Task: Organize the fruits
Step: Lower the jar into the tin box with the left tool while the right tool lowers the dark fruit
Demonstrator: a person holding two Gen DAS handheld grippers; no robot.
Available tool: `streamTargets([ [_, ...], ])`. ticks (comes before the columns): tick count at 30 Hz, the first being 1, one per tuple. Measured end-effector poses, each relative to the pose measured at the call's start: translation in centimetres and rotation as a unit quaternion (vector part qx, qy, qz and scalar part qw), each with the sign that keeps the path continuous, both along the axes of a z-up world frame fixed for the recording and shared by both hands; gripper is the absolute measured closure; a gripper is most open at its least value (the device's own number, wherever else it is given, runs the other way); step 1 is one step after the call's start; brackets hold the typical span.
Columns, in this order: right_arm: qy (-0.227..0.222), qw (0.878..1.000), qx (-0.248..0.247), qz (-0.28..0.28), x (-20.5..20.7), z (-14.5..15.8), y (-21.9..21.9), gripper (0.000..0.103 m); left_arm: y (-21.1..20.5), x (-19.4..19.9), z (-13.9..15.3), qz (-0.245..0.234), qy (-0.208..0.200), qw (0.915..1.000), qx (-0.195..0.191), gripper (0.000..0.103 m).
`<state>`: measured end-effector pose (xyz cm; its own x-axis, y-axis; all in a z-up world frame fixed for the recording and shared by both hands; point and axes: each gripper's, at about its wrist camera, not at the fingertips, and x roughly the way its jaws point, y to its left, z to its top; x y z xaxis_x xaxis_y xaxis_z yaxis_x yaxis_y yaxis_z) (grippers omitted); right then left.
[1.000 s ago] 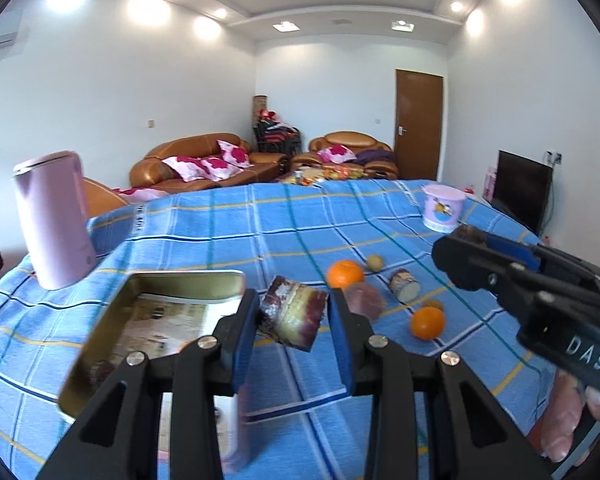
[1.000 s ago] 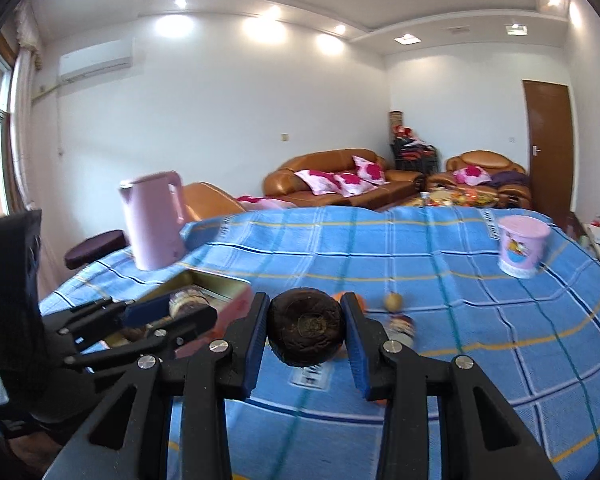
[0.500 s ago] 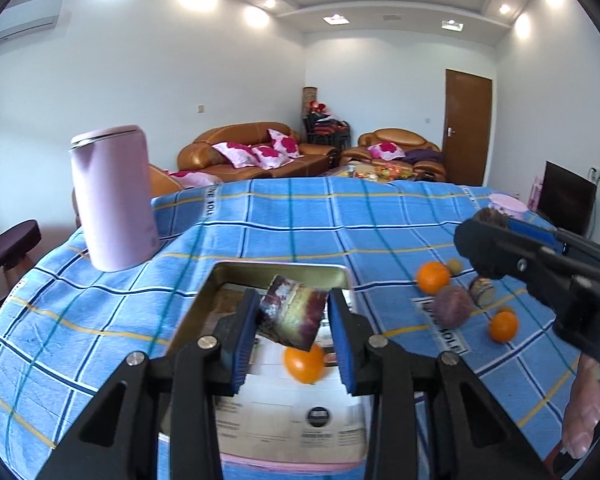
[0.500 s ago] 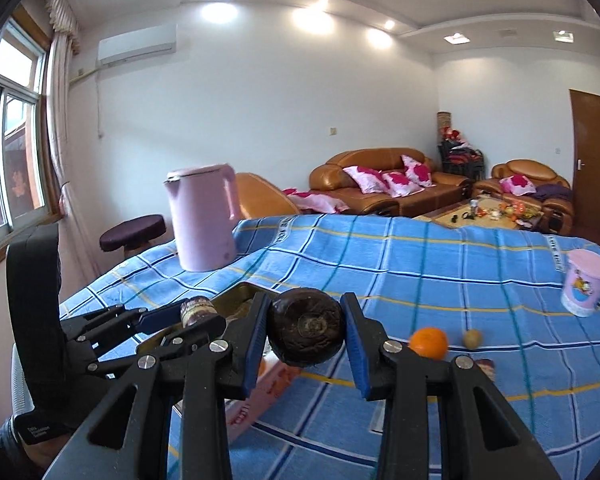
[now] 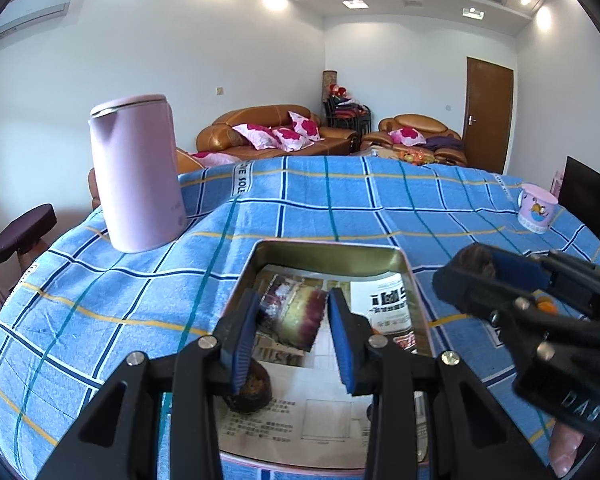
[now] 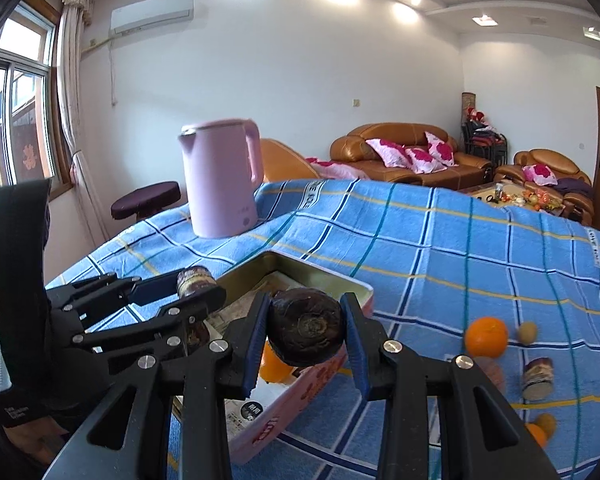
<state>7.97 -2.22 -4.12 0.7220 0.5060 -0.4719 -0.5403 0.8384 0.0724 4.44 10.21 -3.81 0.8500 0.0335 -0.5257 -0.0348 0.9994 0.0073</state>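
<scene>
Carrying two loads at once, the person has both tools over the tin tray [image 5: 328, 249] on the blue checked tablecloth [image 5: 340, 200]. On the left, the left gripper [image 5: 294, 320] is clamped on a stubby purple-and-cream fruit piece [image 5: 296, 314], hanging above the tray's paper lining. Beside it, the right gripper [image 6: 305, 332] squeezes a dark round fruit [image 6: 306, 330] just over the tray's near edge. So this looks like the drop-off step: next, I'd say, each tool lowers a touch and lets its jaws spread so the pieces settle inside rather than roll off.

Counting now! In the tray: one dark lump [image 5: 250, 390] and one orange [image 6: 274, 366]. Out on the cloth to the right: two oranges [image 6: 486, 336], plus a small brownish ball, a purple-ended piece and another fruit half hidden. One pink kettle [image 5: 136, 174], one pink cup [image 5: 537, 208].
</scene>
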Motion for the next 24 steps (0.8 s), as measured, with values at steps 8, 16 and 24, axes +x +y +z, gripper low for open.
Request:
streamTargets([
  [8,0.017,1.0,-0.007,0.013,0.2,-1.4,1.4,0.064,0.4,0.5,-0.7,0.003,0.012,0.9999,0.001,0.067],
  [16,0.027,0.999,-0.011,0.021,0.2,-2.2,1.9,0.064,0.9,1.1,-1.3,0.007,0.022,0.9997,-0.004,0.067],
  [24,0.035,0.999,-0.016,0.024,0.5,-2.7,2.3,0.064,1.2,1.6,-1.8,0.01,0.032,0.9994,-0.007,0.067],
])
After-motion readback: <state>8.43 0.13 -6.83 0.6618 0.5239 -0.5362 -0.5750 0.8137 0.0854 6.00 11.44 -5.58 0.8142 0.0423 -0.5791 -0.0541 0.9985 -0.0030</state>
